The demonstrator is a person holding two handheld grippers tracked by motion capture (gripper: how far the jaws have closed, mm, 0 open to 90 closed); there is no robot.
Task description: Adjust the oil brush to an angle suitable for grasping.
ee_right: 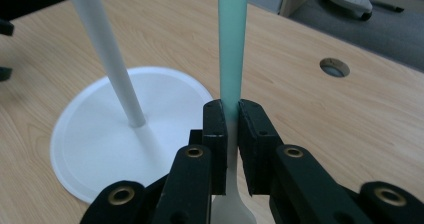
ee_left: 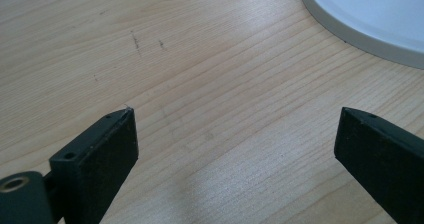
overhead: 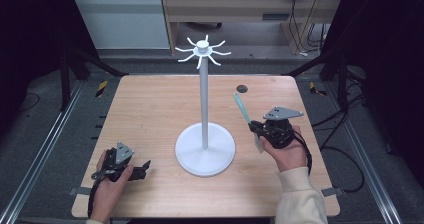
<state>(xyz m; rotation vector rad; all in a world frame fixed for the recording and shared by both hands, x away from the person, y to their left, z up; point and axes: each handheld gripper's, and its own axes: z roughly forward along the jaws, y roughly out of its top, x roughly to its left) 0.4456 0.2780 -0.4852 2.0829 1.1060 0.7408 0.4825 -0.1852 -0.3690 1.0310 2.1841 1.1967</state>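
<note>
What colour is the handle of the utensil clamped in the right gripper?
Pale mint green on the utensil, fading to white near the right gripper; clearest in the right gripper view.

We saw a light wood-grain surface (overhead: 150,114) carrying a white stand (overhead: 204,104). The utensil (ee_right: 233,49) faded from pale teal handle to white end. Both grippers (overhead: 122,168) (ee_right: 229,129) were black, topped by grey plates (overhead: 283,113).

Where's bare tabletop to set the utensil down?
Free: the wide left stretch between the stand's base and the table edge, above the left gripper; also the far right corner near the grommet hole. Crowded: between base and right gripper, clamped on the teal-handled utensil.
</note>
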